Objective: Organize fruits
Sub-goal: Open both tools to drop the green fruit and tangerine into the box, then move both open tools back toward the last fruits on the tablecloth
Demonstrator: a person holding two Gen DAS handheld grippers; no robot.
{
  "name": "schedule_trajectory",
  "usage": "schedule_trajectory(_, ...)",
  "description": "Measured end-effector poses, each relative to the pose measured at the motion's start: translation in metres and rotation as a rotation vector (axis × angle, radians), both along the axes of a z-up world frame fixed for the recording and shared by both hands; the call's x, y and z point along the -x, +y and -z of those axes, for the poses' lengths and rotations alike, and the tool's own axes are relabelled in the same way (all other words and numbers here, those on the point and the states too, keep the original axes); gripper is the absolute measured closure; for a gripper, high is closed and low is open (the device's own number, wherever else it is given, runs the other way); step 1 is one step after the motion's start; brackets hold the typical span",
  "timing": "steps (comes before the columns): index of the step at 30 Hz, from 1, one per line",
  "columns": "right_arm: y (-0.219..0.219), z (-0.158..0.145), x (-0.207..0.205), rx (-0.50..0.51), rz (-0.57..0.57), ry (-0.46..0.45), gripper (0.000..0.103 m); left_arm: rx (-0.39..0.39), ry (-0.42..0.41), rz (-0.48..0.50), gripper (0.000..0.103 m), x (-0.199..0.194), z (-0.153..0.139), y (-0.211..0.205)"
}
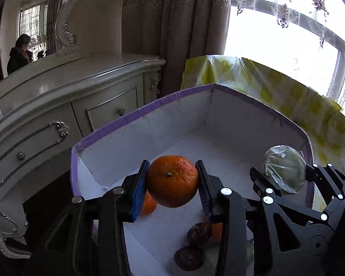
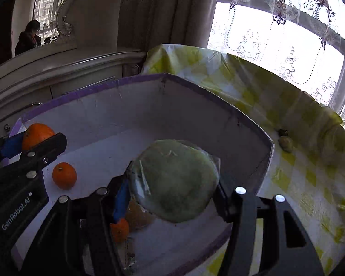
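both grippers hang over the purple-rimmed white box point(image 2: 218, 105), each carrying fruit. the left gripper point(image 1: 172, 184) has its jaws closed about halfway on an orange point(image 1: 172, 181), held clear above the box floor. the right gripper point(image 2: 172, 184), nearer the box's window-side wall, clamps a plastic-wrapped green fruit point(image 2: 174, 179) at nearly full spread. a loose orange point(image 2: 64, 175) and two dark round fruits point(image 1: 199, 233) lie on the box floor. each piece likely wants lowering onto bare floor beside its own kind before the jaws ease apart, lest it roll.
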State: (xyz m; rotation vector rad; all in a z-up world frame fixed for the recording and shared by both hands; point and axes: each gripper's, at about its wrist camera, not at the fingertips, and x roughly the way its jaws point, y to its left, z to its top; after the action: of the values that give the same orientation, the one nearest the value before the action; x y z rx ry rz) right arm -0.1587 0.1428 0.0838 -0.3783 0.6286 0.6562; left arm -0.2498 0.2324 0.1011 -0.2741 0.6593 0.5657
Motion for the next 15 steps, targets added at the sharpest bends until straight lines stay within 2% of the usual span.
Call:
schedule_trajectory(1,0.002,0.005,-0.002,0.021,0.006,0.014,0.039,0.01,0.009,-0.001,0.063,0.0,0.0,0.001)
schedule_trajectory(2,0.003,0.008,-0.002,0.037,0.007,0.015,0.032,0.011,0.019,-0.013,0.05,0.001,0.0,0.002)
schedule_trajectory(3,0.005,0.009,0.0,0.047,-0.006,0.008,0.021,0.014,0.027,-0.023,0.029,0.002,0.0,0.003)
schedule_trajectory(4,0.006,0.009,0.002,0.062,-0.01,-0.001,0.017,0.02,0.013,-0.029,0.019,0.004,-0.003,0.004)
schedule_trajectory(5,0.006,0.008,0.004,0.07,-0.008,-0.01,0.008,0.018,-0.004,-0.045,0.011,0.008,-0.005,0.004)
schedule_trajectory(6,0.006,0.006,0.005,0.07,-0.006,-0.014,0.005,0.012,-0.012,-0.061,0.011,0.011,-0.007,0.004)
schedule_trajectory(15,-0.009,-0.002,0.004,-0.006,0.005,-0.014,0.005,0.025,-0.011,-0.072,0.011,0.01,-0.007,0.007)
